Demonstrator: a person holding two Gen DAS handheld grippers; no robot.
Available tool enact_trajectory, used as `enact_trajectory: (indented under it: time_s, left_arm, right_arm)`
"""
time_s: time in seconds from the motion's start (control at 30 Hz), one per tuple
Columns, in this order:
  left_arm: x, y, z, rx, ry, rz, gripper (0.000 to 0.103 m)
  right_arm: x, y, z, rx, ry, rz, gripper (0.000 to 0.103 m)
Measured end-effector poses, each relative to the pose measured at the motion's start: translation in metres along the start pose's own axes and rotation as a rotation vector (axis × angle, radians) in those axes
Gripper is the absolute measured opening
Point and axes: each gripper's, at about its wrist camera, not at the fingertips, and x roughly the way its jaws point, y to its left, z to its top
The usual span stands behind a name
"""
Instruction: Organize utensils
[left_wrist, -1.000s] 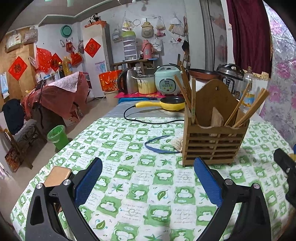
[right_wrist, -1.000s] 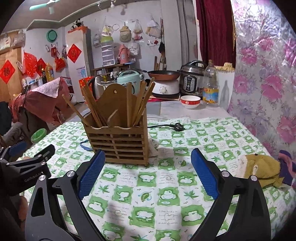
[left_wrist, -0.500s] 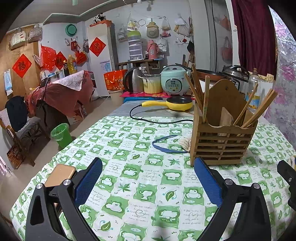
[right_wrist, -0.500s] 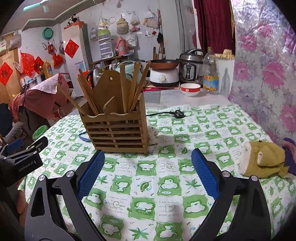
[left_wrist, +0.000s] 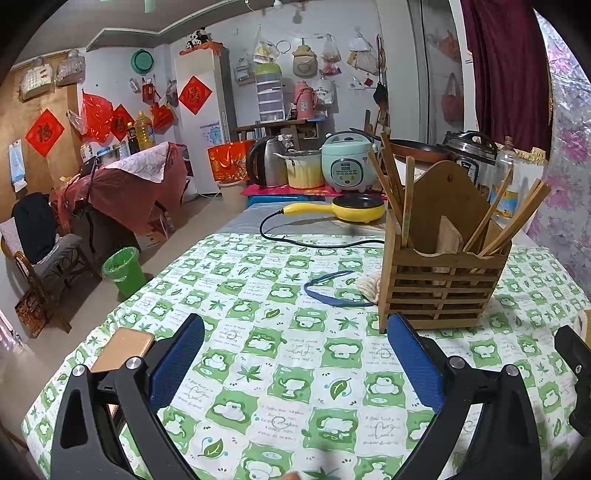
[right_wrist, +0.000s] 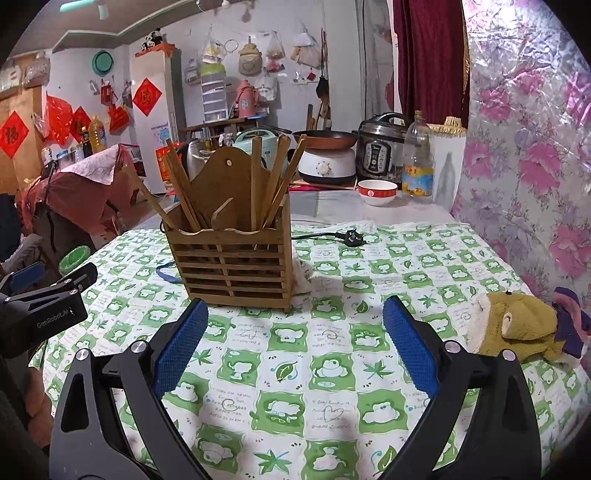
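"GenRobot.AI" on left claw (right_wrist: 22, 275), "福" on red wall diamond (left_wrist: 44, 132)

Left gripper (left_wrist: 295, 356): jaws spread wide, nothing betw. pads, held low. Right gripper (right_wrist: 295, 341): same, empty, level w/ left.

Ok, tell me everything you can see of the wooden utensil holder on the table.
The wooden utensil holder is a brown slatted box, bamboo-like, with a tall rounded backboard pierced by a hanging hole. It stands upright on the green-and-white tablecloth. Wooden chopsticks lean out of its compartments at both ends, and a pale flat piece sticks up in the middle. A blue band and a whitish cloth lie against its far side. Neither gripper touches it; both are open and empty.
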Motion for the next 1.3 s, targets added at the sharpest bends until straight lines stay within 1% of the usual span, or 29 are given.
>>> enact_trajectory:
  time_s: [0.2,0.33,0.43,0.57,0.63,0.8,1.3]
  left_arm:
    - [-0.011,-0.002,-0.002,0.012,-0.007,-0.033,0.097]
    - [-0.021,-0.01,-0.008,0.041,-0.024,-0.054,0.097]
    - [-0.026,-0.015,-0.014,0.063,-0.038,-0.045,0.097]
    - [-0.029,-0.016,-0.018,0.075,-0.056,-0.013,0.097]
    - [-0.028,-0.014,-0.019,0.068,-0.05,-0.013,0.097]
    - [-0.026,-0.013,-0.02,0.059,-0.031,-0.025,0.097]
    - [-0.025,-0.011,-0.021,0.049,-0.016,-0.047,0.097]
  right_arm:
    - [-0.003,0.006,-0.005,-0.034,-0.001,-0.021,0.094]
    - [-0.01,0.004,-0.012,-0.043,-0.007,-0.044,0.094]
    - [-0.015,-0.004,-0.015,-0.026,-0.005,-0.047,0.094]
    - [-0.013,-0.012,-0.013,0.019,0.023,-0.008,0.095]
    - [-0.013,-0.014,-0.013,0.032,0.028,0.003,0.095]
    - [-0.013,-0.011,-0.014,0.016,0.026,-0.005,0.095]
    - [-0.011,-0.006,-0.016,-0.001,0.033,-0.01,0.095]
